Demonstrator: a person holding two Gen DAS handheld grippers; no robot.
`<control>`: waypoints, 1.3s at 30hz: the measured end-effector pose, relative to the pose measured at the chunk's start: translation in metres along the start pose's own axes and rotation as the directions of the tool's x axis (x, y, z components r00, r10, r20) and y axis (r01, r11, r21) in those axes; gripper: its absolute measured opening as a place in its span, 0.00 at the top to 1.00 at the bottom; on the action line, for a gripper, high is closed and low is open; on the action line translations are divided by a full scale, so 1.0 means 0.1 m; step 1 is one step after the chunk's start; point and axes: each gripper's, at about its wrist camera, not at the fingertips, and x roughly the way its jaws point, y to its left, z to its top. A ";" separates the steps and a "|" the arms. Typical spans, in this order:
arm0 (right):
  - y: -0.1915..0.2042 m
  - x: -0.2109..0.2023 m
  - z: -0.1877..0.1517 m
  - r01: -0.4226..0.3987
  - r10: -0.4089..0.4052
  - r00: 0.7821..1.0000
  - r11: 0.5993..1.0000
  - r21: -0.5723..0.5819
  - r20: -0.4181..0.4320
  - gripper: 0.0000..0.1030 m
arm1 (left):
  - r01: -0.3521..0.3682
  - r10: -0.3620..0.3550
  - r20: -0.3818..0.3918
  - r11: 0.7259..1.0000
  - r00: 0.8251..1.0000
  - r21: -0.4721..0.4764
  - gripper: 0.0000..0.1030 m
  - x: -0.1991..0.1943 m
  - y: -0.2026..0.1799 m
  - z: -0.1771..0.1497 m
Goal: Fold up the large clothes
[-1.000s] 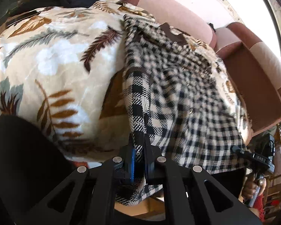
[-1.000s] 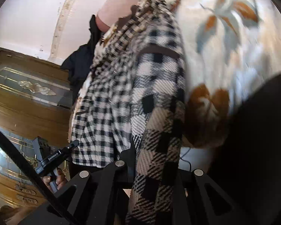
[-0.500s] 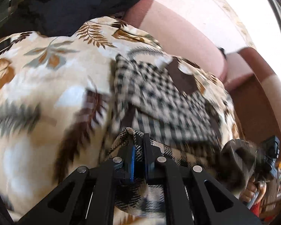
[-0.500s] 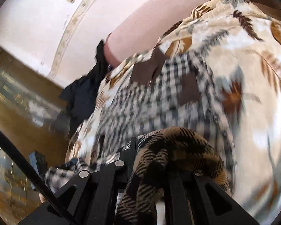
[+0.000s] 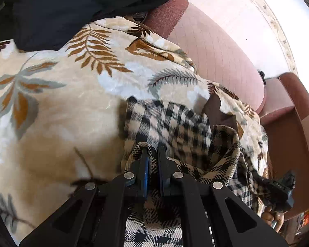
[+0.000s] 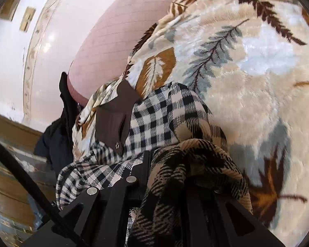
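Your left gripper (image 5: 152, 160) pinches the checked shirt's (image 5: 175, 123) hem over the leaf-print blanket (image 5: 61, 103); your right gripper's (image 6: 166, 164) fingers are buried under fabric, so their grip is unclear.

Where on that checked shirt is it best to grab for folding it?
Probably at the hem corners, from the near edge. The checked shirt lies flat on the leaf blanket with its brown collar far away; the left gripper already pinches one lifted edge.

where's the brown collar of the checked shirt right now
In the right wrist view the brown collar lies left of centre, at the shirt's far end, on the leaf-print blanket by the pink sofa back.
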 end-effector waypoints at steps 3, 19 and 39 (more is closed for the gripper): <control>-0.09 0.07 0.14 -0.046 0.047 0.999 0.997 0.056 -0.002 0.92 | 0.040 -0.040 0.009 0.999 0.999 -0.034 0.93 0.08 0.01 0.11; -0.30 -0.06 0.37 -0.139 0.110 0.980 0.974 0.178 0.166 0.37 | 0.104 -0.071 0.148 0.969 0.986 -0.226 0.30 -0.06 0.33 0.34; 0.72 -0.07 -0.27 0.125 -0.095 0.989 0.946 -0.299 0.113 0.36 | -0.178 0.177 0.016 0.983 0.984 0.035 0.30 -0.28 0.23 -0.43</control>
